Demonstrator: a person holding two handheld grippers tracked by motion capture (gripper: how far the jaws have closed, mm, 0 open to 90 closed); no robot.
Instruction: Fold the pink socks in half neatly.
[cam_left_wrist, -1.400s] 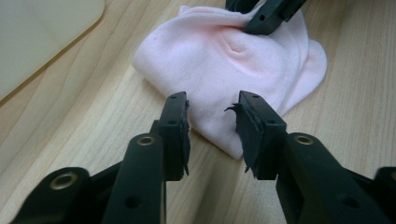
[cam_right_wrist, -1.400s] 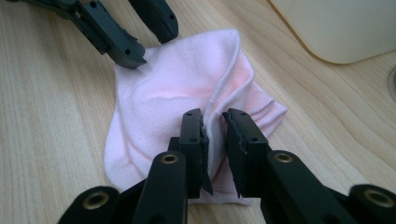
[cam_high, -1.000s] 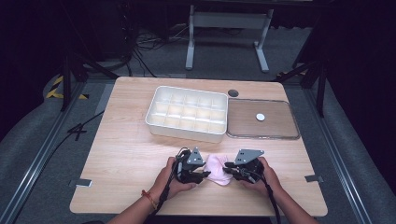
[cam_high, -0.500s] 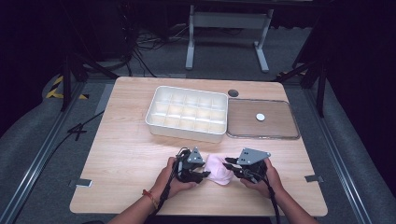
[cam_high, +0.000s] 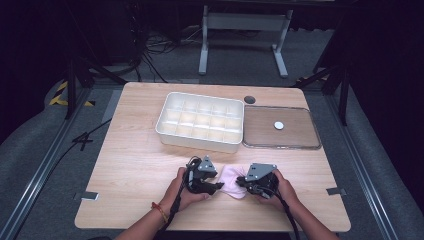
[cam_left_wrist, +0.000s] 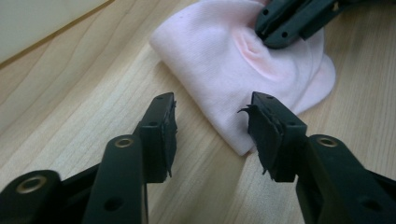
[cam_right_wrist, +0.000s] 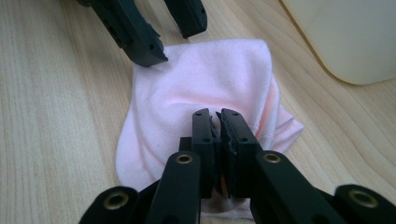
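Note:
A folded pale pink cloth (cam_high: 229, 179) lies on the wooden table (cam_high: 135, 170) near its front edge, between my two grippers. My right gripper (cam_right_wrist: 215, 123) is shut on the near edge of the cloth (cam_right_wrist: 201, 79), pinching up a small fold. My left gripper (cam_left_wrist: 212, 126) is open just above the table. Its right jaw reaches over the edge of the cloth (cam_left_wrist: 224, 60) and its left jaw is over bare wood. In the high view the left gripper (cam_high: 216, 187) and right gripper (cam_high: 241, 180) face each other across the cloth.
A white tray with several empty compartments (cam_high: 200, 122) stands behind the cloth at mid table. To its right lies a clear flat lid (cam_high: 295, 137) with a small white disc (cam_high: 278, 125) on it. A dark round hole (cam_high: 249, 99) marks the table's back edge.
The right hand has shifted slightly sideways with the cloth's edge still in its jaws. The left gripper stays in place.

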